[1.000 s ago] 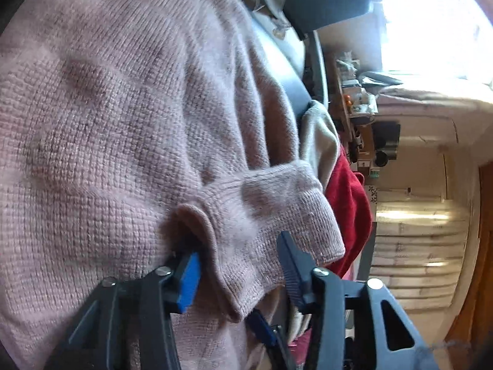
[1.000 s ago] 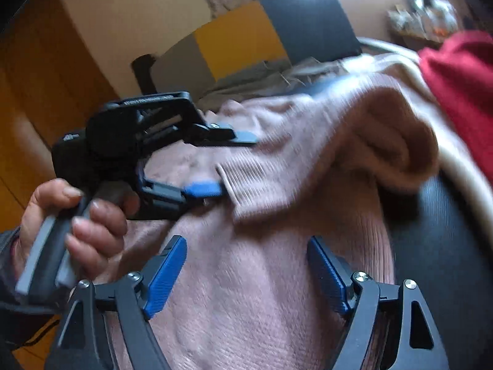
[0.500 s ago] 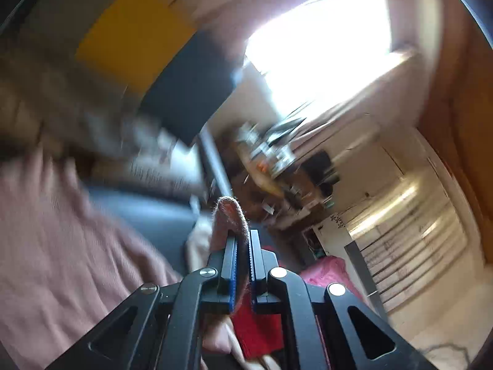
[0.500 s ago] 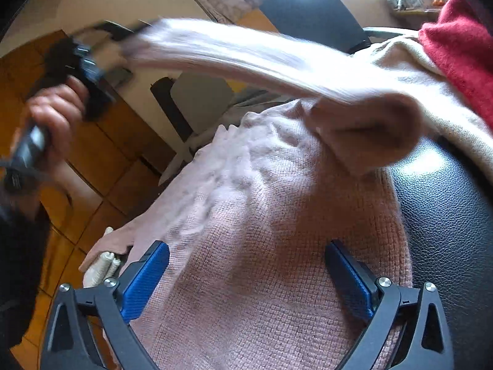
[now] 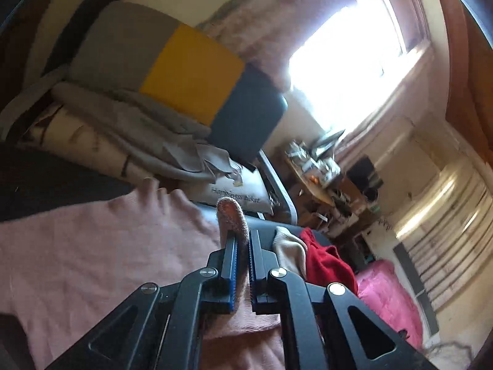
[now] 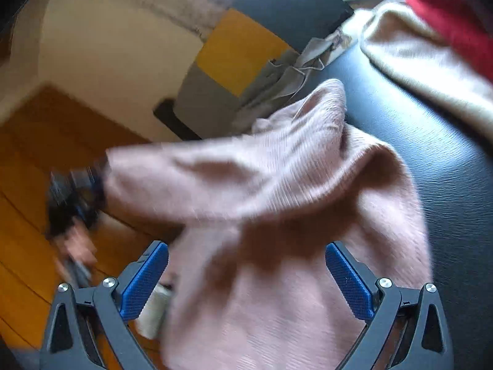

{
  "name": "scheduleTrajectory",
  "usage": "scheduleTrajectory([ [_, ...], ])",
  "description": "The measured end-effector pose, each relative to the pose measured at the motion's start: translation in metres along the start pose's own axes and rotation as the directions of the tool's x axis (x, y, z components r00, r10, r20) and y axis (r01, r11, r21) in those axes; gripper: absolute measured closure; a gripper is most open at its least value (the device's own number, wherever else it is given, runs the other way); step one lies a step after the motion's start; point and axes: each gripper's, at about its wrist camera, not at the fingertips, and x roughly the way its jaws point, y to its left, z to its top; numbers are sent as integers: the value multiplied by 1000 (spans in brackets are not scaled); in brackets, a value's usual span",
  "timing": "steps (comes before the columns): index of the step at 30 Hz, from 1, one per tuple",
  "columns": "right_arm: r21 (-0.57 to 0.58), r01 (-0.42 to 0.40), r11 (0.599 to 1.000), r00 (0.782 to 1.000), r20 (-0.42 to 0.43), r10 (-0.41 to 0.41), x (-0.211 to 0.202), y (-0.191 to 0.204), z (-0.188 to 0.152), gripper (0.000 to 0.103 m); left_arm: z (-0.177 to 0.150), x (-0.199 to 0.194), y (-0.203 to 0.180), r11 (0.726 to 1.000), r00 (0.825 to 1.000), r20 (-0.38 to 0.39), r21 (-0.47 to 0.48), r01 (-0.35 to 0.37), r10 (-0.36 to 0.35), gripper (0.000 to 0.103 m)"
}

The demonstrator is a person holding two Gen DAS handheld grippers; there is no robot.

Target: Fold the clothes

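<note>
A pink knitted sweater [image 5: 92, 246] lies on a black leather seat [image 6: 431, 141]. My left gripper [image 5: 242, 240] is shut on the sweater's sleeve cuff [image 5: 231, 215], which sticks up between the blue pads. In the right wrist view the same left gripper [image 6: 77, 194] shows as a blur at the left, a hand [image 6: 77, 246] under it, pulling the sleeve [image 6: 215, 178] out sideways across the sweater's body [image 6: 277, 293]. My right gripper [image 6: 246, 274] hovers wide open over the sweater's body, its blue pads [image 6: 144, 280] clear of the cloth.
A cushion in grey, yellow and dark blue [image 5: 185, 74] leans behind the seat with grey cloth [image 5: 138, 129] piled on it. A cream garment [image 6: 416, 61] and a red one [image 6: 446, 15] lie at the seat's right. Wooden floor [image 6: 30, 215] at the left; cluttered shelf [image 5: 323, 169] beyond.
The left gripper closed on the sleeve cuff, then rose and swung left, stretching the sleeve out over the sweater. The right gripper opened wider and shifted slightly over the body.
</note>
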Motion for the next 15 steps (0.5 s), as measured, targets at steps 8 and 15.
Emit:
scheduleTrajectory([
  [8, 192, 42, 981, 994, 88, -60, 37, -11, 36, 0, -50, -29, 73, 991, 996, 81, -131, -13, 23, 98],
  [15, 218, 85, 972, 977, 172, -124, 42, -21, 41, 0, -113, -11, 153, 952, 977, -116, -233, -200, 177, 98],
])
